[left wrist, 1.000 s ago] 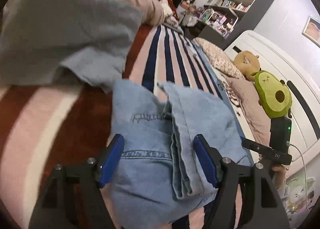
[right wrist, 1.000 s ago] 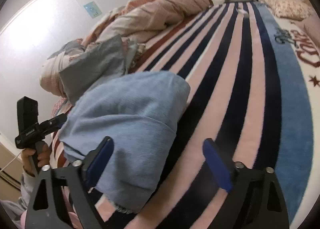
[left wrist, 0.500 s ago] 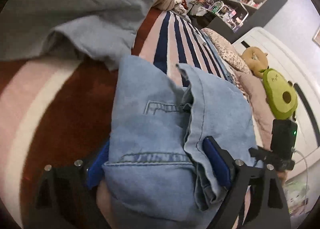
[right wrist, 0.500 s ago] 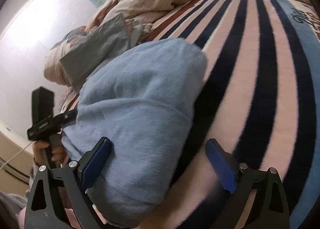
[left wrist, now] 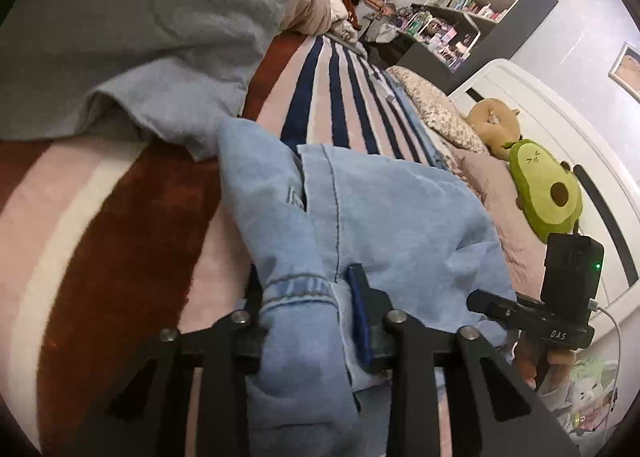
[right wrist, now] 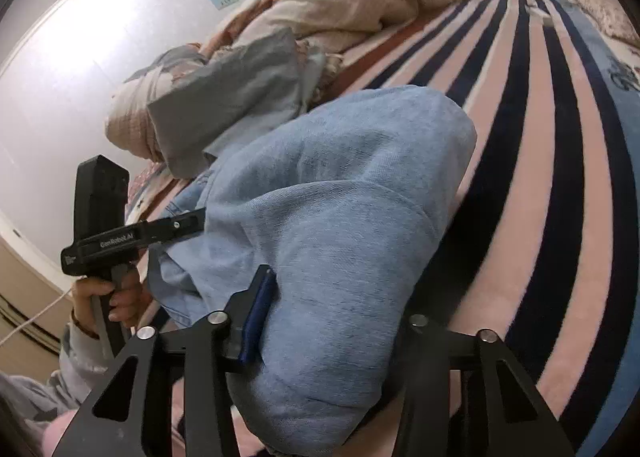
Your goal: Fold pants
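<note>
The light blue denim pants (left wrist: 380,209) lie in a folded bundle on the striped bed cover (left wrist: 332,97). My left gripper (left wrist: 308,297) is shut on the waistband end of the pants, cloth bunched between its blue pads (left wrist: 358,321). In the right wrist view the pants (right wrist: 344,193) bulge up in a thick fold. My right gripper (right wrist: 332,321) is shut on that fold; only its left pad (right wrist: 258,321) shows, the right finger is hidden under the cloth. Each view shows the other hand-held gripper beside the pants.
A grey garment (left wrist: 132,37) and a heap of pink bedding (right wrist: 352,5) lie just beyond the pants. Pillows, an avocado plush (left wrist: 548,193) and a white headboard (left wrist: 560,113) are on the right. Dark shelves (left wrist: 480,17) stand at the back.
Both grippers moved forward onto the pants and closed on them. The left went from open around the waistband to shut on it; the right went from wide open to pinching the fold.
</note>
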`<state>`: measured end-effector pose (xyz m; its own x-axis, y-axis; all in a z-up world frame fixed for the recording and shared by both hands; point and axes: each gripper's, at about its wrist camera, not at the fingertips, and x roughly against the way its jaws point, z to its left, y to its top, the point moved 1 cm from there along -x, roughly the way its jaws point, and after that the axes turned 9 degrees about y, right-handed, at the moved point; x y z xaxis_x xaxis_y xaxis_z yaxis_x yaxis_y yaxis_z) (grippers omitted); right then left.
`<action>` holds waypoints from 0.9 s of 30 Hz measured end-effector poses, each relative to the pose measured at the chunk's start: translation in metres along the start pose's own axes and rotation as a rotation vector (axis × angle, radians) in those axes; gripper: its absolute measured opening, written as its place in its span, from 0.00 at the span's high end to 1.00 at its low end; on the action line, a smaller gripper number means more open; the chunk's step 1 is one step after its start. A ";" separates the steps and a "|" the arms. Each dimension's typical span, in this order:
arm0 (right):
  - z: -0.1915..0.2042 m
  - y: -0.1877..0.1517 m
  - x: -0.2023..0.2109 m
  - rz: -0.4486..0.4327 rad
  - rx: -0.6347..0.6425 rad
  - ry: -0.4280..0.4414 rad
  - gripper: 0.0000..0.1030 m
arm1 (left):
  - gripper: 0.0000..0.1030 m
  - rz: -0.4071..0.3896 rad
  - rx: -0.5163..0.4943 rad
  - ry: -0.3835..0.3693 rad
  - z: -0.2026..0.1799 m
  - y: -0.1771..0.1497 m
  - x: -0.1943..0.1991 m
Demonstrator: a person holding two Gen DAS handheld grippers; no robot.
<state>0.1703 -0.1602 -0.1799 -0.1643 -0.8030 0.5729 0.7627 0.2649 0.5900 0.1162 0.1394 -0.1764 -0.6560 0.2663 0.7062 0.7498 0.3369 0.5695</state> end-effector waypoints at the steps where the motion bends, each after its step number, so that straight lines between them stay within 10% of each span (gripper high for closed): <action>1: 0.005 0.002 0.001 -0.004 0.009 -0.002 0.65 | 0.77 -0.010 -0.001 -0.005 0.000 0.000 0.005; 27: 0.201 0.053 -0.170 0.274 0.253 0.167 0.68 | 0.78 -0.285 0.042 0.263 0.172 0.023 0.170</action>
<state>0.1133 0.0976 -0.1313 0.1438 -0.7544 0.6405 0.5824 0.5878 0.5616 0.0074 0.3479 -0.1154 -0.7892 -0.0820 0.6087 0.5325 0.4026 0.7446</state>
